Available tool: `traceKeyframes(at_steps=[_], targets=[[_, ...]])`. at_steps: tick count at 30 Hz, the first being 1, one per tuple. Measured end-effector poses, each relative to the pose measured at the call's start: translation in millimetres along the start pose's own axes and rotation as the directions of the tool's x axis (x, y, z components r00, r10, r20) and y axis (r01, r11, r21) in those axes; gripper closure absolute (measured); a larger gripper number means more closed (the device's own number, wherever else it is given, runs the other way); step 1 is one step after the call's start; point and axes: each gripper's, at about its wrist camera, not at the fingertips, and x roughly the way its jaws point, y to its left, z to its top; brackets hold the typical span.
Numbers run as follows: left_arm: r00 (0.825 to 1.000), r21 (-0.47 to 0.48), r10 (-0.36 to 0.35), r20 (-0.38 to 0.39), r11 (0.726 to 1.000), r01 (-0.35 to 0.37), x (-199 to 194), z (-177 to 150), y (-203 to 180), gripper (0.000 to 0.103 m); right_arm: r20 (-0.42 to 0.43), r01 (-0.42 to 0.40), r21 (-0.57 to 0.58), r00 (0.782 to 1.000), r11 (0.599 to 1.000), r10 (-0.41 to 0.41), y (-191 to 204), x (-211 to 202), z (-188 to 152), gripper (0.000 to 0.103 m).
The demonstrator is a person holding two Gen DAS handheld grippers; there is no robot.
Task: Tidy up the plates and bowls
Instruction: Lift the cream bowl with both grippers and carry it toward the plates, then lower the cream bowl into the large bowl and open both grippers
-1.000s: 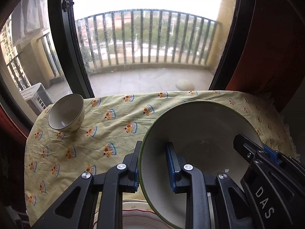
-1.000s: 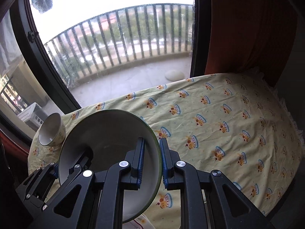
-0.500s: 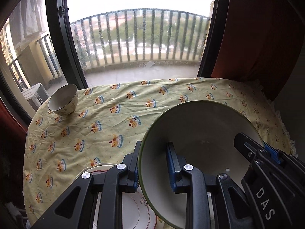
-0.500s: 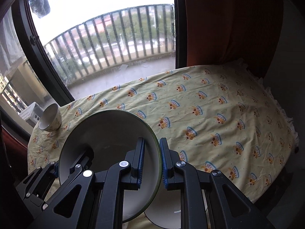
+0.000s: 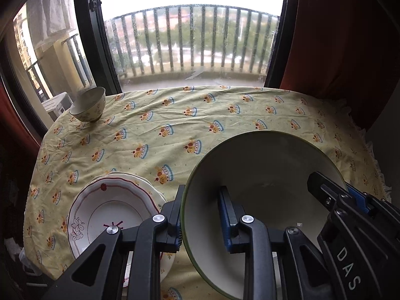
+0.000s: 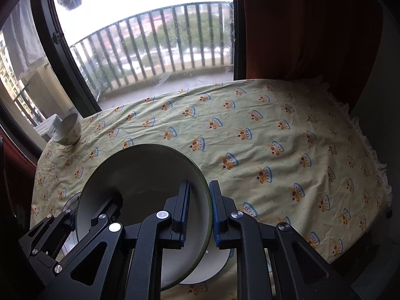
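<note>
Balcony window's looking over the yellow-clothed bench (image 5: 175,125); both tongs, left (image 5: 200,221) and right (image 6: 199,211), are pinching opposite rims of the big bowl (image 5: 262,175), hanging near the plates (image 5: 110,207). Stiff, breakable, probably slippery, so rim grips are making sense.

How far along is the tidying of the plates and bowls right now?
Done: patterned plates sit stacked at the near left. In hand: both the left gripper and right gripper clamp the green-rimmed bowl above the table, over another dish. Left: the small bowl stands alone at the far corner.
</note>
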Motion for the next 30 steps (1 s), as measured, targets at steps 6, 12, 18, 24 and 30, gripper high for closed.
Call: traceKeyframes(at_steps=[6, 12, 18, 24, 30], targets=[[0.999, -0.022, 0.039, -0.009, 0.999, -0.039, 4.5, -20.4, -12.8, 0.08, -0.015, -0.028, -0.07, 1.0, 0.997, 0.027, -11.4, 7.1, -14.8, 0.084], [0.996, -0.039, 0.075, -0.037, 0.996, -0.076, 16.0, -35.3, -18.3, 0.08, -0.056, -0.064, -0.097, 0.997, 0.993, 0.058, -21.8, 22.7, -29.3, 0.084], [0.993, -0.054, 0.089, -0.071, 0.994, -0.093, 26.0, -46.1, -21.0, 0.08, -0.1, -0.079, -0.121, 0.993, 0.99, 0.067, -24.8, 35.2, -36.4, 0.084], [0.989, -0.064, 0.098, -0.107, 0.992, -0.106, 38.9, -53.6, -20.3, 0.08, -0.142, -0.087, -0.131, 0.988, 0.988, 0.068, -26.6, 50.9, -42.0, 0.084], [0.986, -0.07, 0.098, -0.132, 0.992, -0.108, 48.4, -56.3, -18.3, 0.08, -0.174, -0.091, -0.137, 0.983, 0.986, 0.066, -25.6, 63.3, -45.7, 0.084]])
